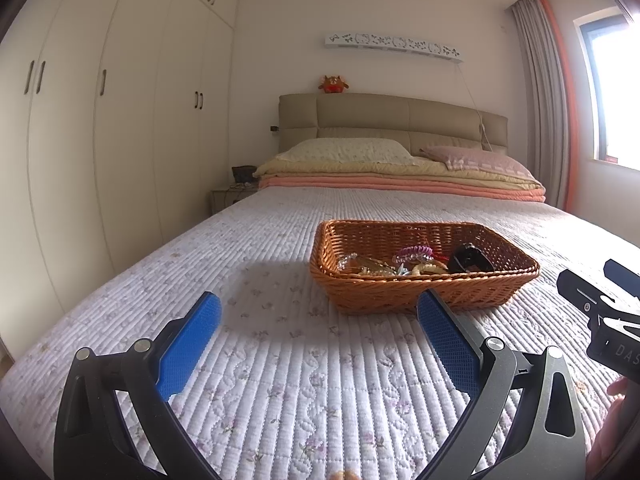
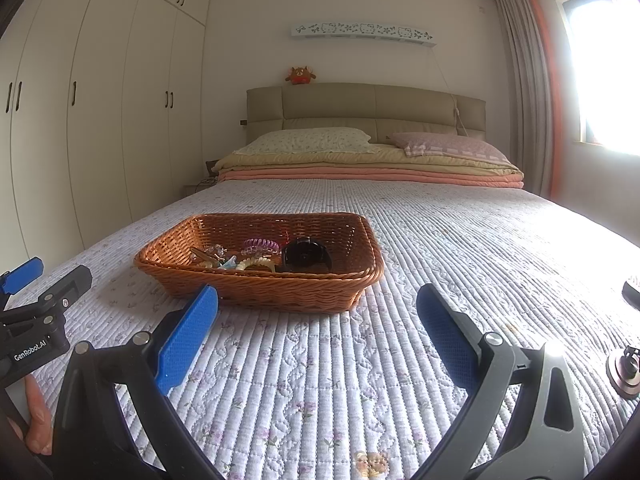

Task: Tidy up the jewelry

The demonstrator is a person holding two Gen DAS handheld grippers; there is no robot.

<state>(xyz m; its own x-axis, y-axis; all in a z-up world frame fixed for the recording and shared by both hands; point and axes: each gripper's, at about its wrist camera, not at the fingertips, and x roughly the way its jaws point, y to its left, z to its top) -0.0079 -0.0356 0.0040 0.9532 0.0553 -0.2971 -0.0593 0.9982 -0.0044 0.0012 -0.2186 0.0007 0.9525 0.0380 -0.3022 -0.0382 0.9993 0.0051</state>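
A brown wicker basket sits on the quilted bed and also shows in the right wrist view. It holds several jewelry pieces: a purple coil band, a black watch, clear beads and cream beads. My left gripper is open and empty, short of the basket and to its left. My right gripper is open and empty, just short of the basket's near right corner. Each gripper shows at the edge of the other's view.
The white quilted bedspread spreads all around. A small round brown object and a dark object lie at the right edge. Folded blankets and pillows lie at the far end. Wardrobes stand left.
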